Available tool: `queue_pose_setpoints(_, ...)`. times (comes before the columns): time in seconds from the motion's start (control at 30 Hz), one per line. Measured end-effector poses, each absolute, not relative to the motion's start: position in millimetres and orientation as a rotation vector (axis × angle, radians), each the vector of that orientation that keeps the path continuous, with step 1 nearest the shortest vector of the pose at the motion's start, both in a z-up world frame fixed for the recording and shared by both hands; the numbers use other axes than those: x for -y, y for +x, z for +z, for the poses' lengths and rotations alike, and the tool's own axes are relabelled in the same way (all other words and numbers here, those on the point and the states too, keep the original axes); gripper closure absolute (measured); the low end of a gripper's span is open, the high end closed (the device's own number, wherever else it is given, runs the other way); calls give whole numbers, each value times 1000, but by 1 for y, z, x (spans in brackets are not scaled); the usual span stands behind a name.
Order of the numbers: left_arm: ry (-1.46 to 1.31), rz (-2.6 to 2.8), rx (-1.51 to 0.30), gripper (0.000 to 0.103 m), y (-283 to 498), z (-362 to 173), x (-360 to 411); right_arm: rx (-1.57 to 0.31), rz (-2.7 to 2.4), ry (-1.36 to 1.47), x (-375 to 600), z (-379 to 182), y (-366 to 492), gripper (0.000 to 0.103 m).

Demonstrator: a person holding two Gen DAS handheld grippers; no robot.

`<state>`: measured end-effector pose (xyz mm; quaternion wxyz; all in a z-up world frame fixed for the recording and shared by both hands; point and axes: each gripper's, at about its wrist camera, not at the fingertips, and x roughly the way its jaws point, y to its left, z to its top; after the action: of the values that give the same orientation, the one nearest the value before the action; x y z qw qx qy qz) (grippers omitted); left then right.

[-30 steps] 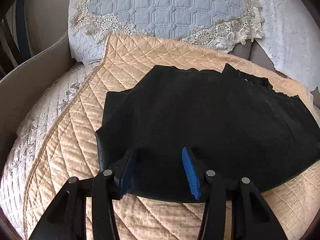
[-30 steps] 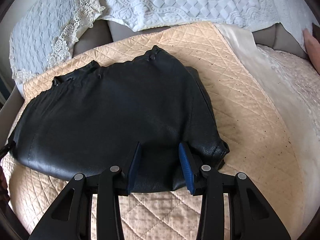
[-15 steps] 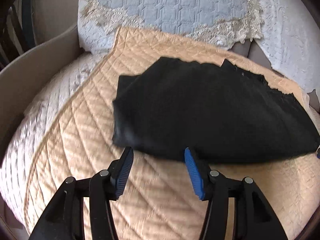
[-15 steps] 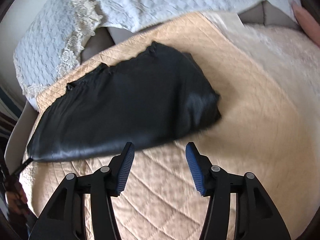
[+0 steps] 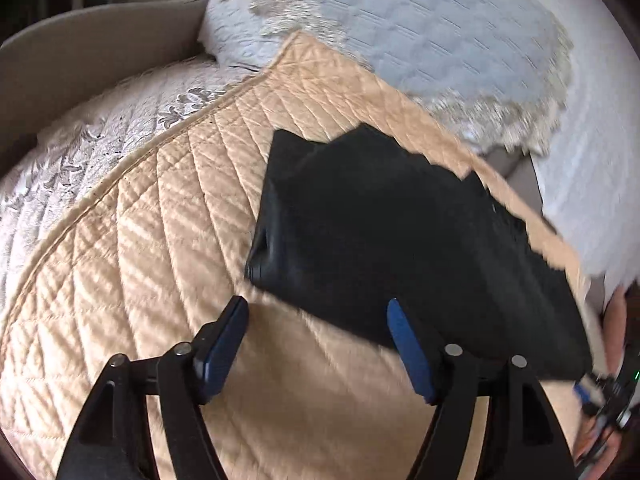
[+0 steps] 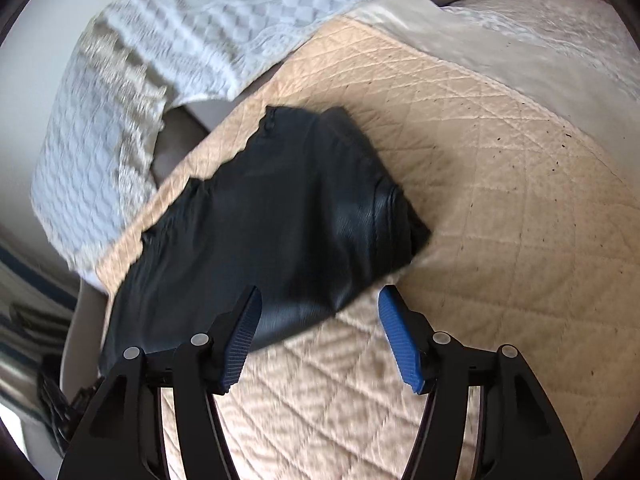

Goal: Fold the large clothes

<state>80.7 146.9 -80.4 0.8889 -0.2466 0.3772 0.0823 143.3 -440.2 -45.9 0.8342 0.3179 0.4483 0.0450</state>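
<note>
The black garment (image 5: 400, 240) lies folded into a compact bundle on the peach quilted cover (image 5: 140, 260) of what looks like a sofa seat. It sits centre to lower right in the left wrist view and centre left in the right wrist view (image 6: 272, 220).

This step appears to be the release after a fold. The left gripper (image 5: 316, 344) stands wide open with nothing held; its left pad is over bare quilt and its right pad shows against the garment's near edge. The right gripper (image 6: 318, 332) is also wide open and empty, the garment's near corner lying between and beyond the pads without being pressed.

Both pairs of jaws have just been opening. A second ago they stood closer together with the garment's near hem between the pads; now each gripper is drawn back from it and rolled, so the garment tilts in both views.

The next move is likely either a further fold, which would call for fresh grips on one end of the bundle, or tidying and setting it aside. The leather-like material looks stiff enough to spring open.
</note>
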Motion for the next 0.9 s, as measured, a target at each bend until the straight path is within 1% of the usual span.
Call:
queue_pose_setpoints(0.23, -493, 220, -779, 25, 106, -83, -149, -897, 12, 756, 456, -52, 149, 41)
queue_pose_setpoints(0.33, -474, 240, -782, 24, 114, -82, -147, -895, 3, 741, 455, -52, 157, 39)
queue_pose_setpoints(0.47, -436, 264, -799, 25, 124, -83, -145, -892, -19, 724, 453, -56, 169, 38)
queue_pose_setpoints(0.57, -372, 300, -820, 35, 131, -82, -138, -899, -52, 713, 449, -57, 175, 35)
queue_pose_setpoints(0.6, -361, 310, -821, 43, 131, -81, -137, -910, -61, 702, 448, -57, 177, 35)
queue_pose_setpoints(0.63, -359, 314, -821, 54, 131, -80, -138, -925, -74, 688, 447, -55, 179, 41)
queue_pose_setpoints(0.67, -359, 317, -825, 59, 132, -78, -141, -937, -89, 677, 447, -54, 180, 61)
queue_pose_setpoints(0.73, -344, 308, -838, 75, 135, -76, -143, -955, -77, 699, 451, -54, 182, 78)
queue_pose_setpoints(0.77, -327, 305, -844, 80, 135, -73, -143, -959, -68, 724, 455, -51, 180, 81)
queue_pose_setpoints(0.8, -313, 298, -846, 82, 134, -70, -144, -957, -63, 727, 455, -47, 178, 82)
queue_pose_setpoints(0.9, -313, 249, -832, 85, 124, -57, -148, -936, -31, 689, 449, -26, 162, 85)
